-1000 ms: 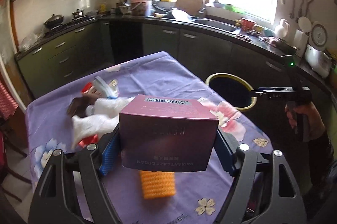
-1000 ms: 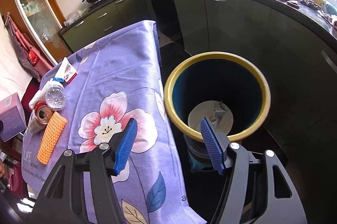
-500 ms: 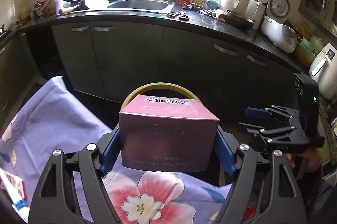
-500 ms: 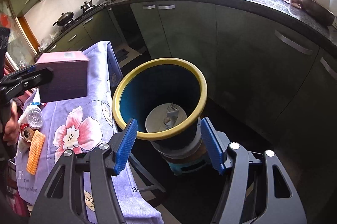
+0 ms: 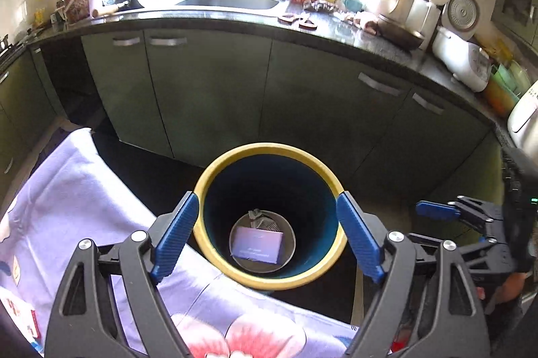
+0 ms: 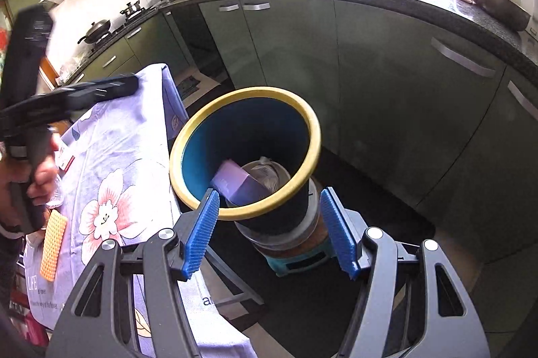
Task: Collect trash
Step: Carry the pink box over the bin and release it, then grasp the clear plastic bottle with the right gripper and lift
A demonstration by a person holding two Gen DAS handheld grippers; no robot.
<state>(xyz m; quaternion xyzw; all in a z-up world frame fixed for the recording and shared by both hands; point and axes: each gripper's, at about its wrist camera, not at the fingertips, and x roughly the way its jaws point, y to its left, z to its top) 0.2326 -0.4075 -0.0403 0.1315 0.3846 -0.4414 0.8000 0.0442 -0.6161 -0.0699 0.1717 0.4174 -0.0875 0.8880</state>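
A blue bin with a yellow rim [image 5: 269, 147] stands on the floor beside the table. The pink-purple box [image 5: 258, 243] lies at its bottom next to crumpled trash [image 5: 261, 221]. The box also shows in the right wrist view [image 6: 235, 181], leaning inside the bin [image 6: 245, 90]. My left gripper [image 5: 269, 240] is open and empty, directly above the bin mouth. My right gripper [image 6: 269, 230] is open and empty, low in front of the bin. The right gripper also shows in the left wrist view [image 5: 437, 210].
The table with the purple flowered cloth [image 6: 111, 156] is left of the bin. An orange sponge [image 6: 52, 245] lies on it. Dark green cabinets [image 5: 208, 89] and a cluttered counter with a sink [image 5: 232, 0] curve behind. The bin rests on a teal stool [image 6: 296, 260].
My left gripper carried the box from the table over the bin, opened and let it go. The box now lies in the bin. My right gripper drew back a little.
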